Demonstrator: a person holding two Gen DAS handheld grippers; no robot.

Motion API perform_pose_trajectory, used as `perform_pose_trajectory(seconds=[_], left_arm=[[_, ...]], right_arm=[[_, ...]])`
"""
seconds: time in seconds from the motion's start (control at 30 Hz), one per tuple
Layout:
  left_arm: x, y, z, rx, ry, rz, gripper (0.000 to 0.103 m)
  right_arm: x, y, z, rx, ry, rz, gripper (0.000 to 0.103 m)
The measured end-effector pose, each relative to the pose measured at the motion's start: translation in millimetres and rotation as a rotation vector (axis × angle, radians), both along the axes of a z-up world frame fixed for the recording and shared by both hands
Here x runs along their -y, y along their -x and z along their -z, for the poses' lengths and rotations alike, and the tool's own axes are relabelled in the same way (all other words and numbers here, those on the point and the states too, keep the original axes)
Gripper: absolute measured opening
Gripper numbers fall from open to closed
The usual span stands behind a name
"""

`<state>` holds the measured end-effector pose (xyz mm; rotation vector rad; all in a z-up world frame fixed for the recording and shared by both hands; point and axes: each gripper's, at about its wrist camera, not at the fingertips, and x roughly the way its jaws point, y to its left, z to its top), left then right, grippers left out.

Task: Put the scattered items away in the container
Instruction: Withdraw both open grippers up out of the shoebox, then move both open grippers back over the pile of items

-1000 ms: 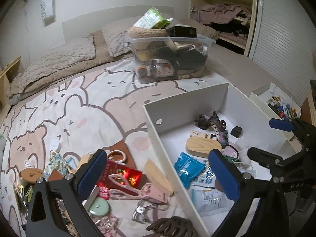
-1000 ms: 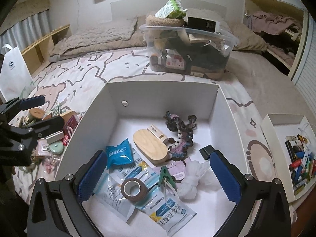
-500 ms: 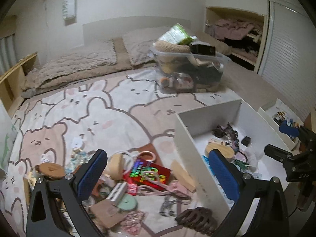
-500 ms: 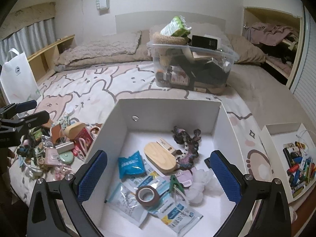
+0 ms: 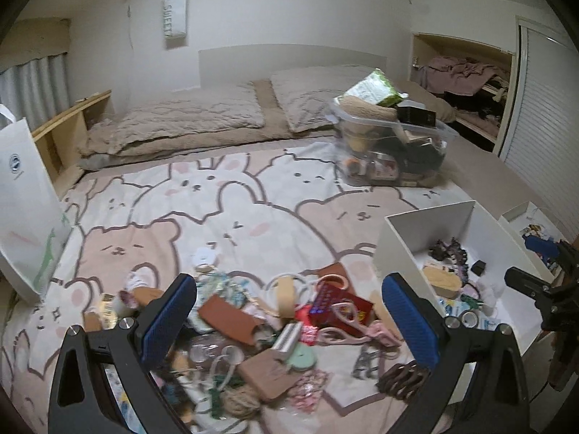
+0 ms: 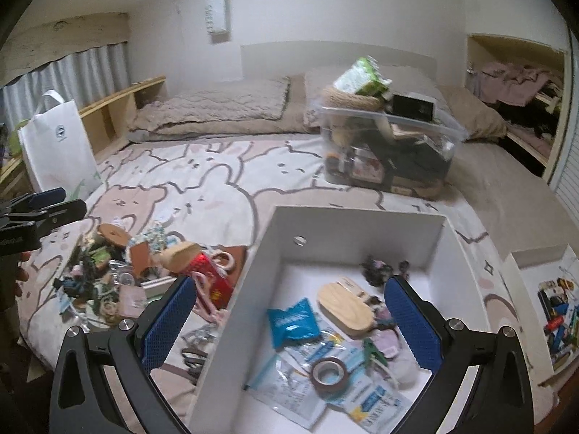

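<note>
One bed [image 5: 253,195] carried everything; one white container [image 6: 358,231] sat on it, right of the scattered pile [image 5: 260,325]; one clear bin [image 5: 394,144] stood farther back; your two tools, left tool [image 5: 289,322] and right tool [image 6: 289,320], gaped wide, holding nothing; one tape roll [image 6: 329,372] lay inside the container.

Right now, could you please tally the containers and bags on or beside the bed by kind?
White open boxes: 2
Clear plastic bin: 1
White paper bag: 1
Total: 4
</note>
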<state>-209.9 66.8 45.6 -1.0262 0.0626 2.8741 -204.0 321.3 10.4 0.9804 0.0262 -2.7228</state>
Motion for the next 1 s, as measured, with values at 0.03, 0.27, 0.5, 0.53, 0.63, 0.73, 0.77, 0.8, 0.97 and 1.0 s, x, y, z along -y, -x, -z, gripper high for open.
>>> perform_pose_trajectory(seconds=[0.03,0.27,0.5,0.53,0.63,0.73,0.77,0.8,0.97,1.0], left_arm=[[3.1,-1.7,-0.9,-0.003,0.002,-0.003,0.103],[31.8,-17.2,-3.2,-0.020,0.006,-0.030,0.103],[62.4,-33.6,2.5,-0.017,-0.003,-0.067,0.103],[65.7,-35.6,2.7,-0.018,-0.004,-0.070,0.103],[76.5,-44.0,4.0,-0.028,0.008,-0.084,0.103],[86.5,-52.9,6.0,-0.035,0.014,-0.088,0.103],[89.8,-56.3,6.4,-0.041,0.018,-0.091,0.103],[92.2,-58.3,6.4,-0.044,0.019,-0.092,0.103],[106.7,-68.1,9.8,-0.056,0.001,-0.099,0.103],[109.6,-70.5,11.0,-0.060,-0.002,-0.102,0.103]], right_arm=[[4.3,-0.9,-1.8,-0.009,0.004,-0.008,0.103],[33.2,-8.8,-11.8,-0.049,0.019,-0.053,0.103],[59.9,-14.5,-7.1,-0.061,0.038,-0.105,0.103],[63.9,-14.8,-5.8,-0.060,0.040,-0.112,0.103],[74.4,-17.7,-3.2,-0.061,0.045,-0.132,0.103],[83.3,-21.0,-3.0,-0.065,0.053,-0.150,0.103],[86.4,-22.8,-3.6,-0.068,0.054,-0.156,0.103],[89.7,-25.0,-4.4,-0.073,0.055,-0.162,0.103],[104.2,-32.3,-6.1,-0.085,0.063,-0.195,0.103],[107.2,-33.6,-6.4,-0.087,0.064,-0.203,0.103]])
